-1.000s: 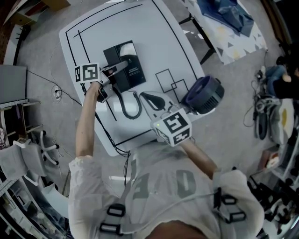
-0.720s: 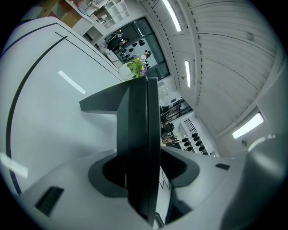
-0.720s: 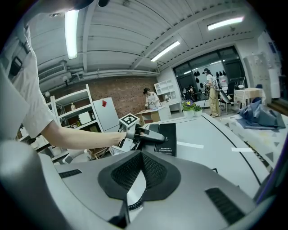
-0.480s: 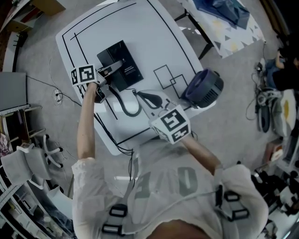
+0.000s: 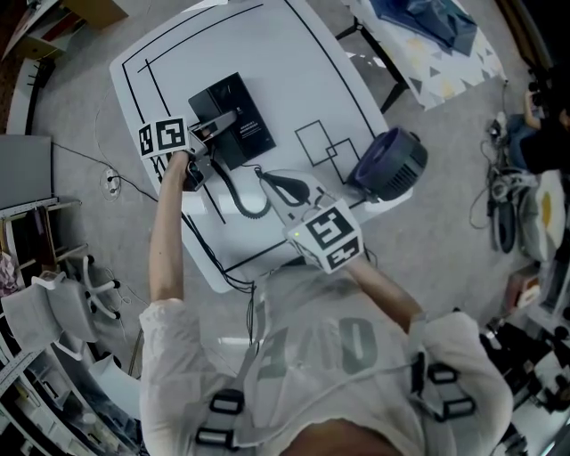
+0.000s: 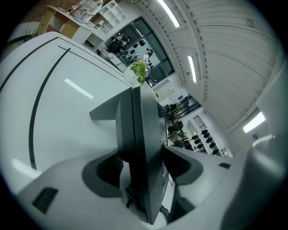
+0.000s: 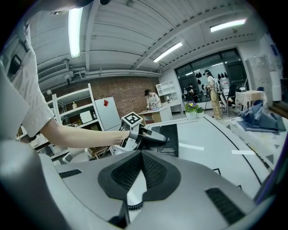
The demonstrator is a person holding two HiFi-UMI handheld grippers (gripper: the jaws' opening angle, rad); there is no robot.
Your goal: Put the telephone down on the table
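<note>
The black telephone lies flat on the white table. My left gripper straddles its near left edge. In the left gripper view the telephone stands edge-on between the jaws of the left gripper, which are opening, with small gaps at the pads. The coiled cord loops from the telephone toward my right gripper. The right gripper has its pads together at the tips. A piece of cord shows below them. From there I also see the telephone and the left gripper.
A dark blue round appliance stands at the table's right edge. Black outlined squares are drawn on the tabletop. A second table with blue cloth stands at the upper right. Chairs and a thin floor cable lie to the left.
The left gripper stays at the telephone's edge and the right gripper keeps its place. Only the head view has shifted slightly.
</note>
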